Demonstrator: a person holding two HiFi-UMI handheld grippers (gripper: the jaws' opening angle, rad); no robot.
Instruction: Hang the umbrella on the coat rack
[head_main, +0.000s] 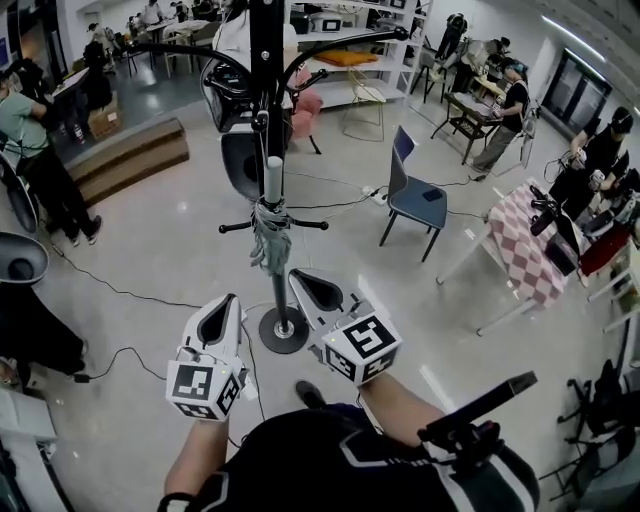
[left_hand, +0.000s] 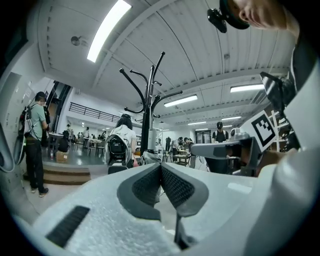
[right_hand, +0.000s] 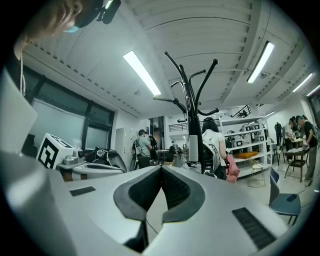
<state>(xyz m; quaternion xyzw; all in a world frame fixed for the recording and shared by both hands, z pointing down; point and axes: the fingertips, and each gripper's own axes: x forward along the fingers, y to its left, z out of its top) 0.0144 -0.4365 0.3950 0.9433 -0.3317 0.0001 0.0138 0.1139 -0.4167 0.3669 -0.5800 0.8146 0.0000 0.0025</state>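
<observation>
Both closed, empty: left gripper (head_main: 221, 316), right gripper (head_main: 314, 290) side by side, aimed at umbrella (head_main: 270, 240) on coat rack (head_main: 266, 100).

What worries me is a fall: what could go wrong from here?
1. The umbrella hangs tight against the coat rack pole; its hold is hidden, so it may slip. The left gripper and right gripper are shut, empty and apart from it.
2. A cable lies on the floor near the rack's base; a snagged foot might rock it.
</observation>
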